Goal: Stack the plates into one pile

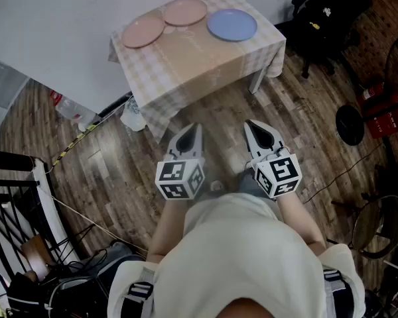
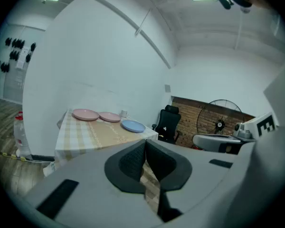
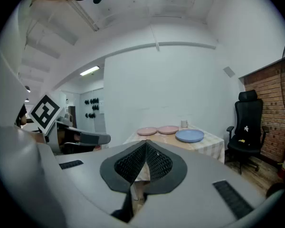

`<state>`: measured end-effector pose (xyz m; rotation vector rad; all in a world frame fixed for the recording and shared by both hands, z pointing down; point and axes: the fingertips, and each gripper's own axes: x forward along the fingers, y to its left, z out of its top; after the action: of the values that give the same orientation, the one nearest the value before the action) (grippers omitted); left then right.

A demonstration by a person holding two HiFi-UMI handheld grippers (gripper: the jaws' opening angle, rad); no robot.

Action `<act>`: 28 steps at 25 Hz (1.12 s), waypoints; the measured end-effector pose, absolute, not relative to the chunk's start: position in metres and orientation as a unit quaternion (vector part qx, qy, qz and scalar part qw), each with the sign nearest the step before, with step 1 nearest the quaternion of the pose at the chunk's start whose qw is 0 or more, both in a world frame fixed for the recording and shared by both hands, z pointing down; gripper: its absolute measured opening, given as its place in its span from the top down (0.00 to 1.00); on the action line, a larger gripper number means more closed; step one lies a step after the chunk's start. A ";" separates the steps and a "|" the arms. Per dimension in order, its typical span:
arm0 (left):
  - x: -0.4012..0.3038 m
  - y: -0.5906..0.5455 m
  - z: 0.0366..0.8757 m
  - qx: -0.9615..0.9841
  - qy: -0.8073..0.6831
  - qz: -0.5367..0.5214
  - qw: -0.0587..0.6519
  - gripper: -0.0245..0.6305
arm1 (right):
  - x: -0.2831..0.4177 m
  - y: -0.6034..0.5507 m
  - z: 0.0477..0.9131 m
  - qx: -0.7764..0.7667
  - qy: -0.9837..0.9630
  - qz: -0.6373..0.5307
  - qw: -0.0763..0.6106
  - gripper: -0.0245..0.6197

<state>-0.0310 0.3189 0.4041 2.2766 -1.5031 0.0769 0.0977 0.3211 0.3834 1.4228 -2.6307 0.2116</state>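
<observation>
Our left gripper (image 1: 192, 132) and right gripper (image 1: 254, 130) have fingers together, empty, far from the bench (image 1: 199, 61); we should open them before pinching a pink plate (image 1: 143, 32) by its rim.

Wood floor (image 1: 119, 171), white wall (image 1: 53, 12)

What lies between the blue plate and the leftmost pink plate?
A second pink plate lies there; the head view shows it.
</observation>
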 end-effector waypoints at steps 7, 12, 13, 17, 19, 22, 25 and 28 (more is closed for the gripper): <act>-0.038 0.317 0.403 0.818 -0.538 0.027 0.202 0.96 | 0.083 0.319 0.385 0.467 -0.878 0.070 0.077 0.96; -0.048 0.316 0.404 0.819 -0.537 0.028 0.200 0.96 | 0.067 0.317 0.385 0.456 -0.884 0.069 0.078 0.96; -0.050 0.316 0.404 0.819 -0.537 0.028 0.200 0.96 | 0.065 0.317 0.384 0.454 -0.885 0.069 0.078 0.96; -0.060 0.318 0.406 0.818 -0.538 0.029 0.201 0.96 | 0.053 0.319 0.384 0.448 -0.888 0.068 0.079 0.96; -0.064 0.319 0.408 0.818 -0.538 0.030 0.202 0.96 | 0.049 0.321 0.385 0.446 -0.889 0.072 0.077 0.96; -0.068 0.318 0.411 0.815 -0.541 0.033 0.204 0.96 | 0.049 0.321 0.386 0.451 -0.886 0.085 0.068 0.96; -0.068 0.318 0.415 0.813 -0.543 0.034 0.208 0.96 | 0.052 0.321 0.392 0.452 -0.884 0.099 0.064 0.96; -0.071 0.317 0.419 0.810 -0.547 0.036 0.209 0.96 | 0.050 0.317 0.396 0.447 -0.886 0.105 0.061 0.96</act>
<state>-0.0706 0.3167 0.4194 2.2541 -1.5213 0.1012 0.0504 0.3170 0.3957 1.3531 -2.6808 0.3170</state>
